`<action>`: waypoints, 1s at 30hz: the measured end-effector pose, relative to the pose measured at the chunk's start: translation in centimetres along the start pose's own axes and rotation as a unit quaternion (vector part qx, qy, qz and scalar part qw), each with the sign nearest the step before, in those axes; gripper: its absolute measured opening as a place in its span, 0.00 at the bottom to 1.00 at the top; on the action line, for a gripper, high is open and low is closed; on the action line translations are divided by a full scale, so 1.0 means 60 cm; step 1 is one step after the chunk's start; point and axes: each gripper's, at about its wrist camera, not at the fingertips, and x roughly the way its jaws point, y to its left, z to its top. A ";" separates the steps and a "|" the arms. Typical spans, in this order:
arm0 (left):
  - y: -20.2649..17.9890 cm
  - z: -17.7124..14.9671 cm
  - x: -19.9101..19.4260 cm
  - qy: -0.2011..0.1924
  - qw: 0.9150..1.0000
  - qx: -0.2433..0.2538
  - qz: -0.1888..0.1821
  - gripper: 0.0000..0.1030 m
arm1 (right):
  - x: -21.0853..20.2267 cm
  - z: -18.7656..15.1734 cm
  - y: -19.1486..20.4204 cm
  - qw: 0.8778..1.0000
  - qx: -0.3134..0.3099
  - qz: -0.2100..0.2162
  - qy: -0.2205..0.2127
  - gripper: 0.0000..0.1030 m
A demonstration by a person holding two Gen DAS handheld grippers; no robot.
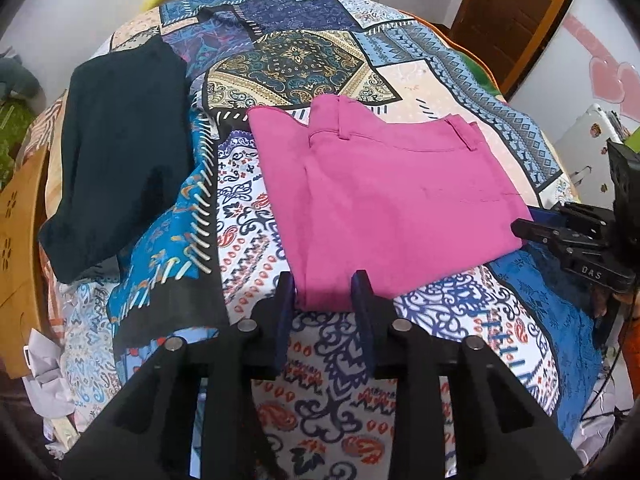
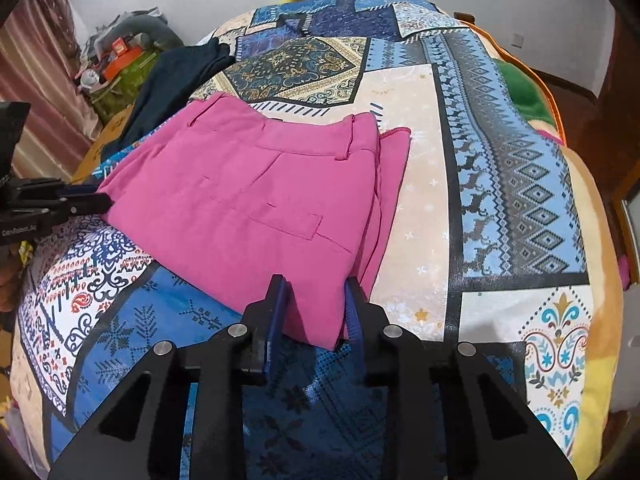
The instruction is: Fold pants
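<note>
Pink pants [image 1: 384, 200] lie folded into a compact stack on the patterned bedspread, waistband at the far side; they also show in the right wrist view [image 2: 256, 208]. My left gripper [image 1: 326, 284] is open, its fingers straddling the near left corner of the stack, holding nothing. My right gripper [image 2: 316, 292] is open at the near right corner of the stack, fingers on either side of the fabric edge. Each gripper shows in the other's view: the right one [image 1: 532, 232] and the left one [image 2: 92, 200].
A dark folded garment [image 1: 120, 168] lies on the bed to the left of the pants, also in the right wrist view [image 2: 168, 84]. The patchwork bedspread [image 1: 304, 60] covers the bed. A wooden door [image 1: 516, 12] stands at back right; clutter [image 2: 120, 56] sits beside the bed at left.
</note>
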 end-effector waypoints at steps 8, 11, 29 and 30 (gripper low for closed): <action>0.037 0.029 -0.046 -0.031 0.999 -0.003 0.035 0.35 | -0.027 0.026 -0.008 1.000 -0.006 -0.008 0.004 0.33; 0.036 0.060 -0.057 -0.049 0.998 -0.001 0.027 0.42 | -0.044 0.043 -0.007 1.000 -0.007 -0.011 -0.025 0.43; -0.019 0.207 0.082 -0.012 0.999 0.050 -0.010 0.29 | 0.052 0.145 -0.046 0.999 0.021 -0.022 -0.029 0.46; -0.020 0.208 0.091 -0.008 0.999 0.051 -0.015 0.25 | 0.059 0.148 -0.045 0.999 0.017 -0.024 -0.028 0.44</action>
